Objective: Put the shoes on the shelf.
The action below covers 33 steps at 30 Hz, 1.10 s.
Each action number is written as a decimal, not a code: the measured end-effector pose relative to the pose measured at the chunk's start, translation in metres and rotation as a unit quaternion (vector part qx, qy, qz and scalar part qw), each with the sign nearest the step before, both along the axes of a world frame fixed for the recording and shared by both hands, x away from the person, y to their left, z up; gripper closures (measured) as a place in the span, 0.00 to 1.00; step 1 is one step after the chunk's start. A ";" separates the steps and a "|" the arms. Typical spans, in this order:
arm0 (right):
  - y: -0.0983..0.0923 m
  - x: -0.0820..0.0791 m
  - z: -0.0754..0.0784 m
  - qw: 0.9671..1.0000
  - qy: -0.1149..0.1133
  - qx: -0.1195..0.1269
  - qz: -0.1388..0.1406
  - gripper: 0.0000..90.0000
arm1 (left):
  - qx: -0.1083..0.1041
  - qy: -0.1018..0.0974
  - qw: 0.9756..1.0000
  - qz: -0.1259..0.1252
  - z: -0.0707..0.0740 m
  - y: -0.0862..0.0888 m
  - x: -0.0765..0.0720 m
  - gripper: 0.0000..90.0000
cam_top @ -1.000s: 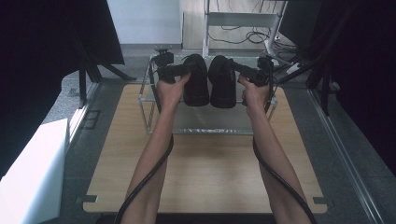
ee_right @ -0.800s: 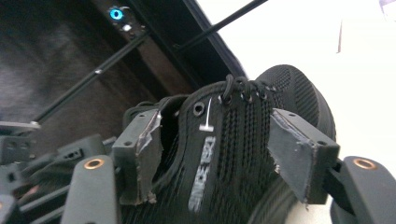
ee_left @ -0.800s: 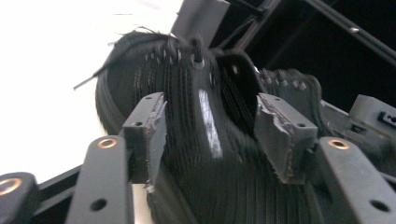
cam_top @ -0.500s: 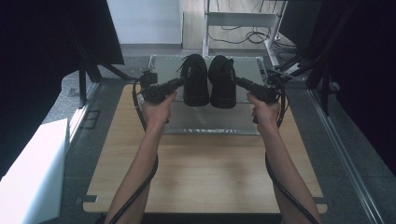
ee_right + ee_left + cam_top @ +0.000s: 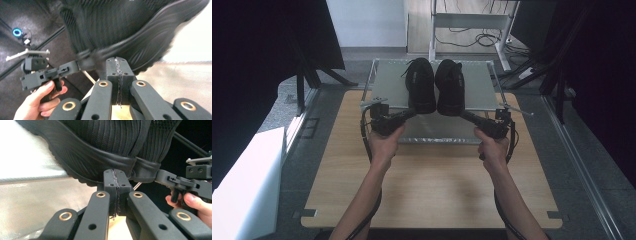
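Note:
A pair of black shoes stands side by side on a raised metal shelf (image 5: 389, 85), heels toward me: the left shoe (image 5: 421, 82) and the right shoe (image 5: 450, 85). My left gripper (image 5: 414, 112) points at the left shoe's heel (image 5: 100, 147) from just below and in front of it. Its jaws have just been closing and now press together (image 5: 115, 176) with nothing between them. My right gripper (image 5: 462, 114) mirrors it under the right shoe's heel (image 5: 130, 30). Its jaws have also just closed flat on each other (image 5: 117, 63), holding nothing.
The shelf stands at the far end of a wooden table (image 5: 432, 200). A white panel (image 5: 242, 190) lies to the left. Black frame posts and cables stand behind and to the sides. Each gripper view shows the other hand and its gripper off to one side.
Both hands have drawn back from the shoes toward me and sunk lower. Both pairs of jaws have gone from spread to shut. The shoes have stayed in place.

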State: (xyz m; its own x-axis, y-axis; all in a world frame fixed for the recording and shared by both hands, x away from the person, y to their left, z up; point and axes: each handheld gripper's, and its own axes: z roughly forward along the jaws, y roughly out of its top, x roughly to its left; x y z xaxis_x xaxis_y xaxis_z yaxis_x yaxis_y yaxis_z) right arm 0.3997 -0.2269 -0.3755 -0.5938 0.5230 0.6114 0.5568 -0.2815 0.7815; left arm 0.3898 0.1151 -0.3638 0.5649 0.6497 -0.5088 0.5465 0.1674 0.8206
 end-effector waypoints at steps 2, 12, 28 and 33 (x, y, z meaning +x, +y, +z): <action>0.004 -0.001 -0.001 1.000 -0.002 -0.002 0.001 1.00 | 0.001 0.000 1.000 0.001 0.000 0.000 0.001 0.99; 0.012 0.009 -0.001 1.000 -0.001 -0.001 -0.011 1.00 | 0.013 0.006 1.000 0.018 0.001 0.000 0.014 0.99; 0.018 0.037 -0.008 0.999 0.015 -0.002 -0.034 0.96 | 0.010 0.027 0.999 0.033 -0.005 -0.005 0.040 0.94; 0.016 0.029 -0.011 1.000 0.005 -0.002 -0.011 0.78 | 0.005 0.013 1.000 0.023 -0.008 -0.002 0.031 0.77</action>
State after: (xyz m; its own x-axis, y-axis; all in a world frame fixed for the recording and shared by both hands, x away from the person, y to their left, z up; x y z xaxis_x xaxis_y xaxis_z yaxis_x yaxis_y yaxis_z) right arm 0.4288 -0.2111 -0.3864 -0.5764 0.5383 0.6148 0.5585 -0.2897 0.7773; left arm 0.4206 0.1132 -0.3714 0.5202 0.6799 -0.5168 0.5597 0.1857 0.8076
